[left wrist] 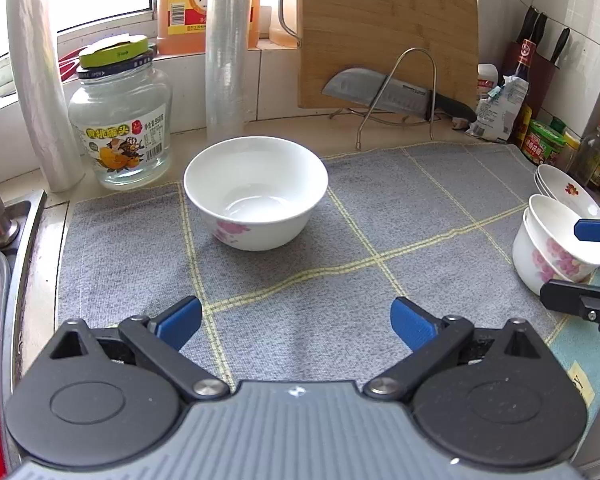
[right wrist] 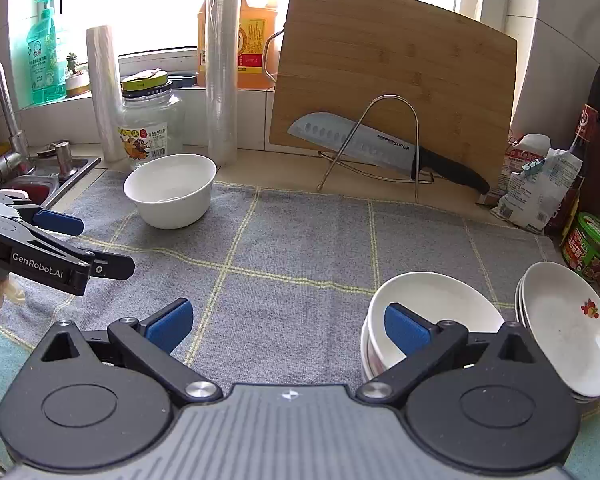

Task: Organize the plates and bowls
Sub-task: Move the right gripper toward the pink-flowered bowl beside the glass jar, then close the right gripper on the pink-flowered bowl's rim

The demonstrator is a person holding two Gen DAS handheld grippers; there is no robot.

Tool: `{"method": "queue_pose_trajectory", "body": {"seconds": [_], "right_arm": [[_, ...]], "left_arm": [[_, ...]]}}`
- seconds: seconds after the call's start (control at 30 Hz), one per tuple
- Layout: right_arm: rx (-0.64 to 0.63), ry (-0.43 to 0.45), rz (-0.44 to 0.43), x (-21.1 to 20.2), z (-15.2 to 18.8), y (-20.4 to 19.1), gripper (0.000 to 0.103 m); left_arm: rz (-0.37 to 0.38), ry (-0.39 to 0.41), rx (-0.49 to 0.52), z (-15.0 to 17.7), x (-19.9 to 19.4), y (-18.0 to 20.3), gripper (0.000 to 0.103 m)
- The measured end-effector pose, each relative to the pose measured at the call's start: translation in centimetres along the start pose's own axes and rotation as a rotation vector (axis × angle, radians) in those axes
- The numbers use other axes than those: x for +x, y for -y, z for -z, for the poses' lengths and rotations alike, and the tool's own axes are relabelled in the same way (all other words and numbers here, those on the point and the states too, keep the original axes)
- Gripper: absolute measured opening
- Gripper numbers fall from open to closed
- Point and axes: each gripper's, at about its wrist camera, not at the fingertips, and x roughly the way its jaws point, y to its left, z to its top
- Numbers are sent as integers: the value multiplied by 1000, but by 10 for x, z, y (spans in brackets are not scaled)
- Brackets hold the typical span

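Lone bowl [left wrist: 255,192] upright on the grey cloth [left wrist: 380,216] near its far left corner, just in front of the jar [left wrist: 121,128] and a film roll [left wrist: 227,44]; stacked bowls [right wrist: 432,320] and stacked plates [right wrist: 568,328] side by side at the cloth's right edge, well apart from the lone bowl. Left gripper [left wrist: 296,322] released, fingers spread wide over bare cloth with nothing between, short of the lone bowl. Right gripper [right wrist: 286,326] likewise released and empty, right finger [right wrist: 406,328] in front of the stacked bowls; cutting board [right wrist: 392,76] and knife [right wrist: 380,146] on a rack at the back of the worktop [right wrist: 284,168].
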Motion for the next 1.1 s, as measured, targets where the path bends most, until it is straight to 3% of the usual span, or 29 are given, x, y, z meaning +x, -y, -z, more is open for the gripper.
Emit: {"method": "queue_pose_trajectory", "body": {"seconds": [0.27, 0.47, 0.73, 1.1], "right_arm": [[-48, -55, 65, 13, -17, -41, 103], [-89, -83, 66, 32, -29, -58, 103], [-128, -76, 12, 63, -52, -65, 103], [-101, -100, -123, 111, -86, -67, 103]], "left_arm": [[39, 10, 50, -4, 19, -26, 100], [47, -5, 100, -4, 39, -30, 101], [13, 5, 157, 2, 53, -26, 103], [-10, 95, 162, -13, 60, -23, 102]]}}
